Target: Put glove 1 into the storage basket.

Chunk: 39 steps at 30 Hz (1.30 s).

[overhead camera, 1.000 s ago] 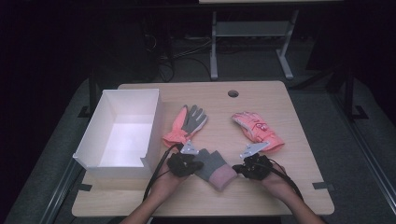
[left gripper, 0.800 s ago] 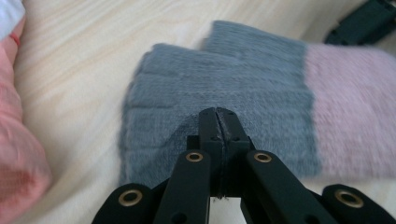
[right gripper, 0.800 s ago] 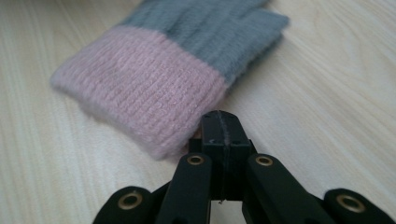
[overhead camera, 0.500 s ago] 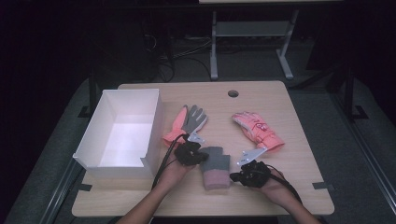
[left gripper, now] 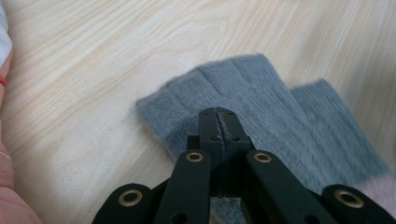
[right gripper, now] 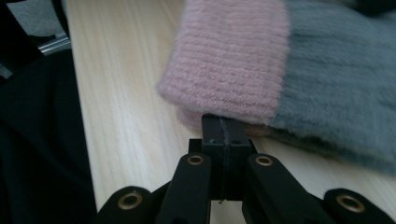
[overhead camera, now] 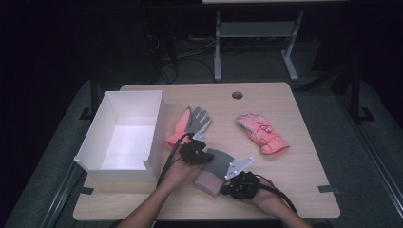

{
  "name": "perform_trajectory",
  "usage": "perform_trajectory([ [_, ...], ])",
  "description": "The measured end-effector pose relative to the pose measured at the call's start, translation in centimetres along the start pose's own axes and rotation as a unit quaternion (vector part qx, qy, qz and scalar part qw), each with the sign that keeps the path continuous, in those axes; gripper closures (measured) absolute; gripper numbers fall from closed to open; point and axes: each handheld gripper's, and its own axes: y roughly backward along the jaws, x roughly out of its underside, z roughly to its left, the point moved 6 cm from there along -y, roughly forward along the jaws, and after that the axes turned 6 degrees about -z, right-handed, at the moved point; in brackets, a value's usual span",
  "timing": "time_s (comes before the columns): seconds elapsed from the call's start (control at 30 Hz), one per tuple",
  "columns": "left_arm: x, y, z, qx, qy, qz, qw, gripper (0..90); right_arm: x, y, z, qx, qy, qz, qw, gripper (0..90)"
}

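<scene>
High view shows a grey and pink knit glove (overhead camera: 215,170) lying on the desk (overhead camera: 304,171) near the person's edge, between the two hands; its long way runs slantwise, grey finger end up by the left tool (overhead camera: 203,159), pink cuff down by the right tool (overhead camera: 227,183). Left gripper view has the left tool (left gripper: 218,114) shut tight, tips over the grey finger end, and I cannot tell if any cloth is nipped; right gripper view has the right tool (right gripper: 225,126) shut too, holding nothing, its tip just against the pink cuff (right gripper: 229,60). Each hand is near its own end; the white box (overhead camera: 122,137) waits off to the left, closer to the left hand.
</scene>
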Motion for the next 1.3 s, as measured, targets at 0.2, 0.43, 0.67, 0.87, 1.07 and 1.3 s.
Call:
perform_trajectory([
  [0.2, -0.2, -0.3, -0.2, 0.004, -0.005, 0.002, 1.0, 89.6, -1.0, -1.6, 1.0, -0.016, 0.008, -0.005, 0.9998, 90.0],
  [0.43, -0.3, 0.2, -0.1, 0.004, -0.007, -0.008, 0.9999, 89.4, -1.4, -1.4, 1.1, -0.02, 0.007, -0.015, 0.9997, 90.0],
  [0.67, -0.6, 2.3, -0.4, 0.006, 0.022, -0.032, 0.9992, 70.9, -0.1, 2.1, -0.3, 0.015, -0.027, -0.035, 0.9989, 76.6],
  [0.87, -0.1, 3.5, -1.6, 0.017, 0.026, -0.027, 0.9992, 38.6, 1.6, 5.0, -2.7, 0.06, -0.063, -0.054, 0.9948, 55.8],
  [1.07, 0.9, 3.5, -2.8, 0.0, 0.005, -0.003, 1.0, 17.1, 3.9, 7.0, -4.9, 0.116, -0.104, -0.057, 0.9861, 30.8],
  [1.3, 1.2, 2.0, -2.9, -0.014, -0.012, 0.0, 0.9998, 13.2, 4.5, 7.5, -6.8, 0.15, -0.128, -0.069, 0.978, 17.5],
])
